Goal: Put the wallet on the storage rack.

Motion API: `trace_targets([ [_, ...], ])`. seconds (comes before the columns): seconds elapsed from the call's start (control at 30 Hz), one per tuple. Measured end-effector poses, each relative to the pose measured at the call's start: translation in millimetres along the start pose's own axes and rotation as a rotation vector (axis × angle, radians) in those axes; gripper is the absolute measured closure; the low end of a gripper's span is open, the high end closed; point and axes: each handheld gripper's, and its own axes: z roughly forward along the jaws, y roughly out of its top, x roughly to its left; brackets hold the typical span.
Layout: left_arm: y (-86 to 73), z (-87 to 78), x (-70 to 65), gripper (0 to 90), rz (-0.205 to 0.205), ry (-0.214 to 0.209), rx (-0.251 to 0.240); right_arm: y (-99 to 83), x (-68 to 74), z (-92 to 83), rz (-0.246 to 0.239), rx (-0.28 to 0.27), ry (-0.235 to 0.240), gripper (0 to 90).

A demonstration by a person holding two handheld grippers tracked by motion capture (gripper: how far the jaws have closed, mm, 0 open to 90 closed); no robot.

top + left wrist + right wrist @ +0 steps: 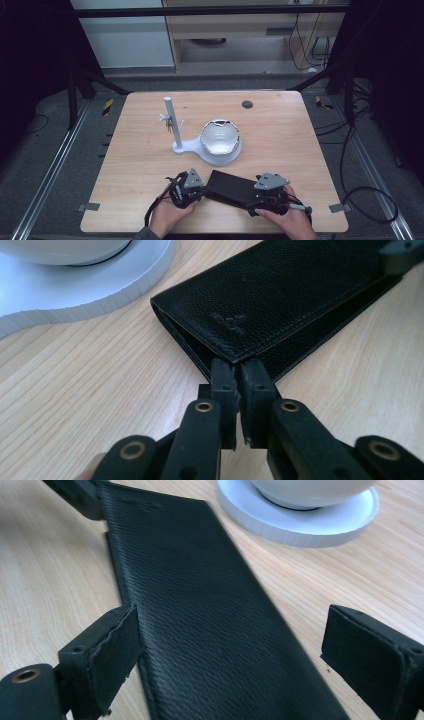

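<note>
In the high view, one long black grained-leather wallet is seen flat near the desk's near edge, flanked by two hands. In the left gripper view, the left hand-held gripper is clamped on the wallet's corner. In the right gripper view, the right hand-held gripper is held apart, straddling the wallet.

Even, bright light on the table; dark surroundings. Gripper views are sharp mid-frame (near jaws blur); shadows soft.
</note>
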Motion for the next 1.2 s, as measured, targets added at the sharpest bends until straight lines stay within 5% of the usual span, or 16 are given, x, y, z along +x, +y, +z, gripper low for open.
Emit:
trace_targets([
  [0.43,7.5,5.8,7.0,83.3,-0.032,-0.007,-0.061,5.7,10.6,12.3,-0.037,0.042,0.006,8.5],
  [1.2,23.8,8.6,18.0,83.8,-0.043,-0.018,-0.101,4.4,3.7,21.8,-0.051,0.11,-0.075,19.6],
])
